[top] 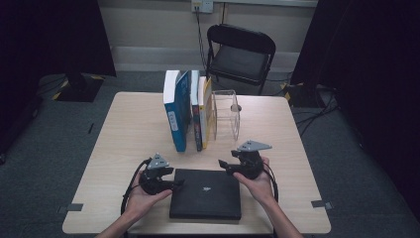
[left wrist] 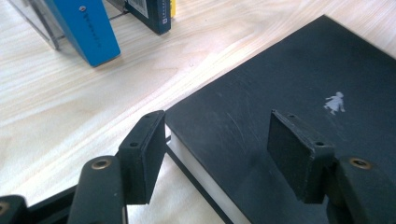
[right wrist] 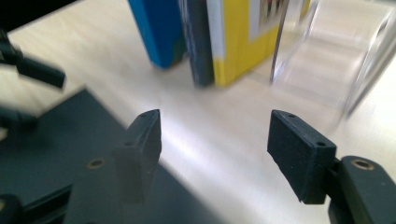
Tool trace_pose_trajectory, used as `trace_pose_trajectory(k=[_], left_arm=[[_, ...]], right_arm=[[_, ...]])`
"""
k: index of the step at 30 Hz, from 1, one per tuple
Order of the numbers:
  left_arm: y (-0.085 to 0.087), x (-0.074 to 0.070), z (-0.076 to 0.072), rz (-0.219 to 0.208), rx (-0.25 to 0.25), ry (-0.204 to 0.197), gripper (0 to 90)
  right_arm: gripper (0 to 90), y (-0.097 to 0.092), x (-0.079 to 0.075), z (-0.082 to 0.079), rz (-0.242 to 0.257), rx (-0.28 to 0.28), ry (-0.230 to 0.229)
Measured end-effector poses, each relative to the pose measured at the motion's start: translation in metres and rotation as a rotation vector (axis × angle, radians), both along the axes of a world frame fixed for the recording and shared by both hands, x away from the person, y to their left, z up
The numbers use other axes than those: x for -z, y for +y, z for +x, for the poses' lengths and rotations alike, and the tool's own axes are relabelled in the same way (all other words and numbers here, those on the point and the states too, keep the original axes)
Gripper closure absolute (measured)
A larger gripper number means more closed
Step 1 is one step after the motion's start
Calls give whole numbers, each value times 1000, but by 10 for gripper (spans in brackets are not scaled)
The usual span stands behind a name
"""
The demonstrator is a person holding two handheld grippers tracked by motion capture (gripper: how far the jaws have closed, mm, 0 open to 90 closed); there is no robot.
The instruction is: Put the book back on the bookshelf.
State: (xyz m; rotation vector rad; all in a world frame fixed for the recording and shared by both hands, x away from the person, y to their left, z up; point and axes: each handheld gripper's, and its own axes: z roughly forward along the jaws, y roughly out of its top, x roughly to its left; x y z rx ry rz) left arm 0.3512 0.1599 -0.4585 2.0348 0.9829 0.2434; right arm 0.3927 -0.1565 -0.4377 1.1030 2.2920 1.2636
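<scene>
Two hand-held black claws sit at the near edge of a pale wooden table (top: 124,129), one at each side of a flat black hardcover book (top: 205,193) with a small white figure printed on its cover.

The left claw (top: 174,184) has its jaws spread apart, pinching nothing. In the left gripper view, the book's corner lies between them: one jaw stands just off the book's edge over bare wood, the other over the black cover, and neither pad presses on it. The book's white page edges show just below the jaws.

The right claw (top: 224,164) is also spread, with bare table between its jaws. In the right gripper view, the black book lies below and to the left of its jaws, under the left one.

Beyond both claws stands a row of upright books: a bright blue book (top: 177,116), a dark one (top: 196,116) and a yellow-spined one (top: 205,111), leaning against a clear plastic bookend (top: 227,114). A black folding chair (top: 240,54) stands beyond the table.
</scene>
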Motion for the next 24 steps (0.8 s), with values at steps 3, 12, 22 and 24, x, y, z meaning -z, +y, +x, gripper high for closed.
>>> trace_pose_trajectory(k=[3, 12, 22, 24], left_arm=[[-1, 2, 0, -2, -2, 11, 373], [-8, 11, -2, -13, 5, 47, 303], [-9, 11, 2, -14, 1, 78, 289], [-9, 11, 3, -7, 10, 80, 289]], right_arm=[[309, -6, 15, -8, 6, 2, 31], [257, -9, 37, -20, 9, -16, 80], [258, -10, 38, -20, 7, -39, 77], [258, -11, 38, -21, 4, -37, 74]])
